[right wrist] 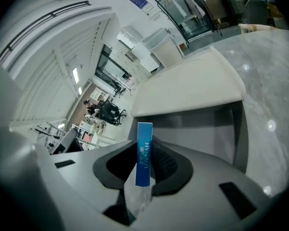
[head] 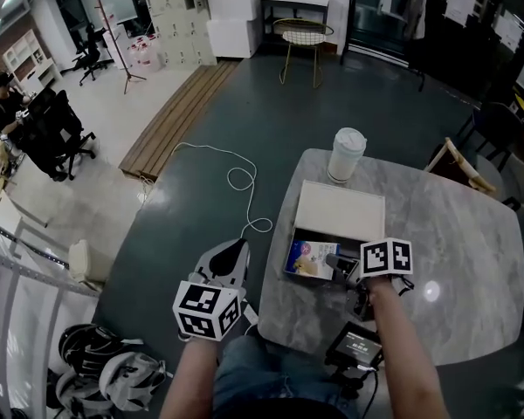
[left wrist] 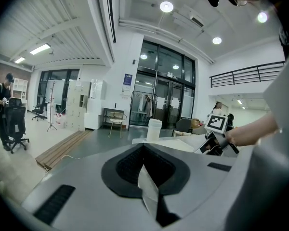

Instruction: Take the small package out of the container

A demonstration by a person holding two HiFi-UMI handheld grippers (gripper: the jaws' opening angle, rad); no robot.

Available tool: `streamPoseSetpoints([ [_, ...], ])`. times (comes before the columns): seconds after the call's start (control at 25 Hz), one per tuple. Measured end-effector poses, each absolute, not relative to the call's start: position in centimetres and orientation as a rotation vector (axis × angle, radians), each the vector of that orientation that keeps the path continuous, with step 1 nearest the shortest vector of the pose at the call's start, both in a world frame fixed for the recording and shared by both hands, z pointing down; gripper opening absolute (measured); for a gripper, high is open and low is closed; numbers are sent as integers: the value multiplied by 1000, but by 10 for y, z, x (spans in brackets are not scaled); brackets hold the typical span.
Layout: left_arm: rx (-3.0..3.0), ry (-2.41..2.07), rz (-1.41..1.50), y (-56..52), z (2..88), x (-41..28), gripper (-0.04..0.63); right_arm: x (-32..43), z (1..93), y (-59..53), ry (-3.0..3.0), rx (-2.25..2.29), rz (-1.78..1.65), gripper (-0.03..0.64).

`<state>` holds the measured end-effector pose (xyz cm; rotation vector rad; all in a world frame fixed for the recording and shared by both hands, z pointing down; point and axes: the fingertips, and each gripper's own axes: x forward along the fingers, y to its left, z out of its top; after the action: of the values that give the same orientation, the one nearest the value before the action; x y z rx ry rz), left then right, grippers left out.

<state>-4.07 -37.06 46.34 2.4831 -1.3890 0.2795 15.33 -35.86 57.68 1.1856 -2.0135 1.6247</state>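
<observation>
Firmly clamping the small blue package (right wrist: 144, 141) edge-on between its jaws, the right tool (right wrist: 145, 153) is holding it upright in front of the grey inner wall of the container (right wrist: 204, 129). White letters running down the package's edge are spelling out "HYNAUT"; the smaller print beside them is too fine to read. A pale lid (head: 341, 209) is covering the container's far half, while a blue-and-white packet (head: 306, 257) is lying in the open near half, its print illegible. Behind the container, a white lidded cup (head: 345, 154) is standing on the marble worktop (head: 458, 260). The left tool (left wrist: 143, 161), jaws together and gripping nothing, is hanging beside the worktop, over the floor.
</observation>
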Motion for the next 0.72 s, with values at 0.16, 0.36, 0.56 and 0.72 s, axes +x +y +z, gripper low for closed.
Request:
streamPoseSetpoints([
  [0.16,2503,-1411,262,-373,453,-46,12,150,563,-360,-2052,1184,1582,100],
  [0.36,2561,-1416,223,-383,430,-36,12,153,541,-365,-2086,1210,1511,100],
  [0.56,2610,-1411,191,-392,412,-26,12,153,514,-375,-2169,1243,1394,100],
  [0.72,2638,-1425,143,-401,398,-24,12,154,502,-381,-2191,1264,1271,100],
])
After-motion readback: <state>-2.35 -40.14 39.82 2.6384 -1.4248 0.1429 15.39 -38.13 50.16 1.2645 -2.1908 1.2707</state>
